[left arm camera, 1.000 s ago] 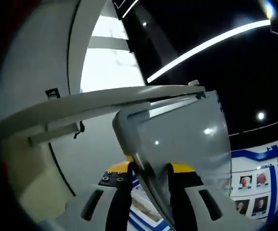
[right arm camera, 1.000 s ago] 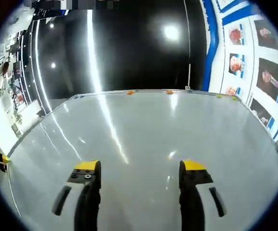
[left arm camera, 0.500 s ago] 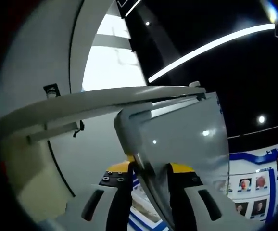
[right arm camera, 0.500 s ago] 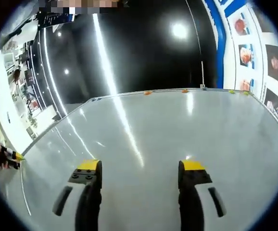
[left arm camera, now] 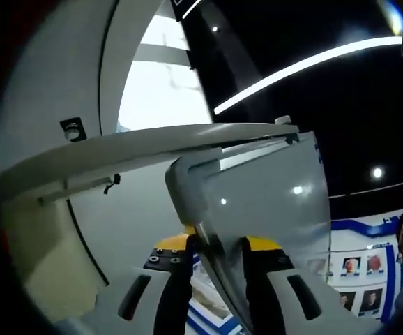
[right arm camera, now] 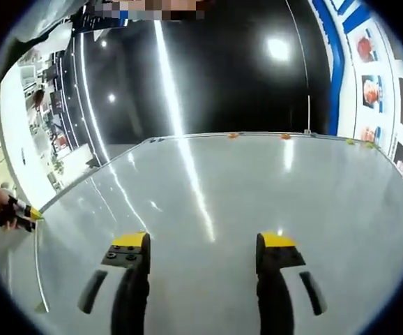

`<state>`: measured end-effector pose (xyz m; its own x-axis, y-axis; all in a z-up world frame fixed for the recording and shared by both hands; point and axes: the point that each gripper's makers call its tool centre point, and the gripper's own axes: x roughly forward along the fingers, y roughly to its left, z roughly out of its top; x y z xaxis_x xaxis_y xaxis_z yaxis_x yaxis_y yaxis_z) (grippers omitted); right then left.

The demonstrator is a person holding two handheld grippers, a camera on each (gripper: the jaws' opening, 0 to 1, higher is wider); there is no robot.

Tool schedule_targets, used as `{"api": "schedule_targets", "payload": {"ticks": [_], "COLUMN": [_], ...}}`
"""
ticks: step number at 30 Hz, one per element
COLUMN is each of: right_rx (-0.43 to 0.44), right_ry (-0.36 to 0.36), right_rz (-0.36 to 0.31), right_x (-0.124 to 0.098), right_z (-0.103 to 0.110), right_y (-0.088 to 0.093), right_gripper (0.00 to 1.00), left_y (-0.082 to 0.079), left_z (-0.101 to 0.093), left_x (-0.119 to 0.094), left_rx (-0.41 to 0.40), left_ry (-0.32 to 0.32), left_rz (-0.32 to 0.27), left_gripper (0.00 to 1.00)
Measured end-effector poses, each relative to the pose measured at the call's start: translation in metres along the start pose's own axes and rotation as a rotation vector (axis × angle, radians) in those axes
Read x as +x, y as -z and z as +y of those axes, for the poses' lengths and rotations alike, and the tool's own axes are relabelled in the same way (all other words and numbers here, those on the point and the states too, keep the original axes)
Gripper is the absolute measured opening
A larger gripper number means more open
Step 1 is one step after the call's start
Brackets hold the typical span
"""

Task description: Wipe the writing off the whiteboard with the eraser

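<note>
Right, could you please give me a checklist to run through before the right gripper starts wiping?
1. Board steadied: ok. The left gripper is shut on an edge of the whiteboard.
2. Eraser in hand: not ok. The right gripper is open over the board, with nothing between its jaws.
3. Where the eraser lies: cannot tell.
4. Writing to wipe located: cannot tell. The board face ahead of the right gripper shows glare streaks and no clear marks.
5. Wiping path free: ok. The small coloured pieces sit only along the far edge.
</note>
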<state>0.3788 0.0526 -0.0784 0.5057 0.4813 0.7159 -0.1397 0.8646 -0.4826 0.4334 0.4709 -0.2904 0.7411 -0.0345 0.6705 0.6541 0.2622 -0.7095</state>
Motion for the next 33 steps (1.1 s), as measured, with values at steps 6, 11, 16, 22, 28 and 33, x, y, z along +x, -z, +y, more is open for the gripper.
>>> {"api": "schedule_targets", "payload": {"ticks": [6,11,16,22,28,33], "right_rx": [-0.018,0.011,0.001,-0.008,-0.006,-0.025], "right_ry": [-0.035,-0.034,-0.082,-0.113,-0.13,-0.161], "right_rz": [0.008,-0.004,0.038,0.034,0.067,0.078], "right_x": [0.0,0.0,0.003,0.01,0.022,0.026], "right_z": [0.01,0.005,0.011,0.015,0.011,0.013], "right_y": [0.001,0.01,0.031,0.045,0.075,0.096], "right_gripper": [0.57,0.57,0.57,0.57,0.57,0.56], "left_y": [-0.004,0.006,0.013,0.019,0.03,0.03], "left_z": [0.007,0.015,0.024,0.034,0.045,0.059], "left_x": [0.002,0.01,0.025,0.04,0.059,0.069], "left_rx": [-0.017,-0.014,-0.025,-0.028,-0.028,-0.024], "left_ry": [0.004,0.008,-0.006,-0.019,-0.019,-0.02], "left_rz": [-0.007,0.037,0.046,0.052,0.084,0.088], "left_gripper": [0.31,0.31,0.32,0.32,0.35,0.35]}}
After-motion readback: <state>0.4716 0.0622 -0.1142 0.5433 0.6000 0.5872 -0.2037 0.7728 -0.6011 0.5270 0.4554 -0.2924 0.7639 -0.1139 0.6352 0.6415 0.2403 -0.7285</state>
